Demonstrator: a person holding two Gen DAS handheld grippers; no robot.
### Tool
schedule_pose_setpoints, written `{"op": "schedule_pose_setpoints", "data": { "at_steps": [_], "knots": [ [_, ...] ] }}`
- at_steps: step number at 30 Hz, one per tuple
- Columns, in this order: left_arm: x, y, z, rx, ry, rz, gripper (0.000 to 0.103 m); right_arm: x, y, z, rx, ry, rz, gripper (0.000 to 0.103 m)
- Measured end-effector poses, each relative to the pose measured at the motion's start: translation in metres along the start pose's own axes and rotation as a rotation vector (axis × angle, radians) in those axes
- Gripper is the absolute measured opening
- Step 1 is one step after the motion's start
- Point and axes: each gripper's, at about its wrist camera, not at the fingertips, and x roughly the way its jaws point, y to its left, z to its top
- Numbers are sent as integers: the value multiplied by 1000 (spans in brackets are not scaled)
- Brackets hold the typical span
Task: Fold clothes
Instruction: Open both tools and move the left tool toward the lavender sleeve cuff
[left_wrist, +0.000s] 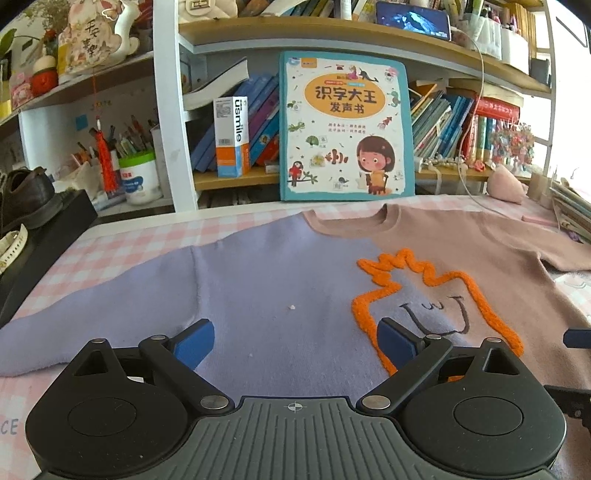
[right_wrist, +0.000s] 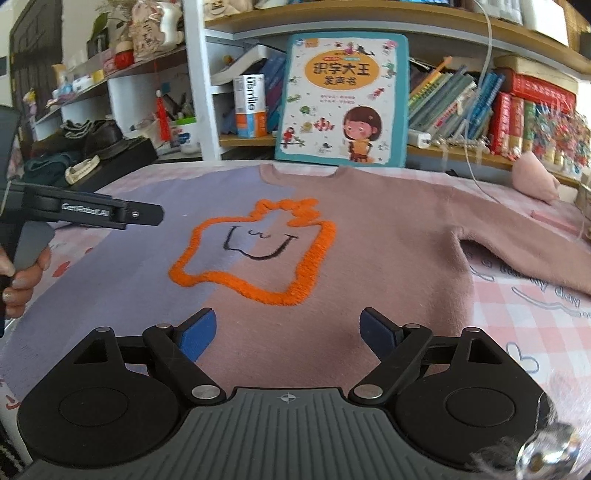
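Note:
A two-tone sweater (left_wrist: 258, 280) (right_wrist: 388, 236) lies flat and face up on the checked tablecloth, lilac on the left half and dusty pink on the right, with both sleeves spread out. An orange outlined figure (left_wrist: 436, 295) (right_wrist: 255, 251) with a drawn smile sits at its chest. My left gripper (left_wrist: 295, 341) hovers over the lilac lower front, jaws wide apart, nothing between the blue pads. My right gripper (right_wrist: 288, 332) hovers over the pink lower front, also open and holding nothing. The left gripper's body (right_wrist: 92, 214) shows in the right wrist view, with a hand (right_wrist: 22, 277) on its handle.
A children's picture book (left_wrist: 345, 127) (right_wrist: 343, 98) leans against a shelf of books behind the collar. A black box with shoes (left_wrist: 26, 199) stands at the left table edge. A pink soft toy (right_wrist: 535, 177) and stacked papers (left_wrist: 570, 210) lie at the right.

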Motion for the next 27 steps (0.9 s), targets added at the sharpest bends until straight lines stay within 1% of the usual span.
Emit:
{"op": "schedule_pose_setpoints", "data": {
  "at_steps": [3,7,15,18,21,23,24,27],
  "knots": [
    [3,1,0,-8,7,13,98,2,3,5,-13,-8,14,86],
    [5,5,-2,-16,15,49,100,6,8,12,-35,-17,32,86],
    [3,22,-1,-42,-5,131,101,21,25,22,-111,-13,69,86],
    [3,32,1,-77,-15,159,102,26,31,25,-147,-15,79,86],
    [3,42,2,-117,-16,172,102,34,35,30,-170,-19,89,86],
    [4,48,2,-116,-19,189,103,41,37,33,-176,-21,101,86],
    [4,51,3,-103,-23,213,103,44,39,35,-180,-22,105,86],
    [2,62,4,-58,-43,317,103,52,42,38,-197,-20,111,86]
  ]
}}
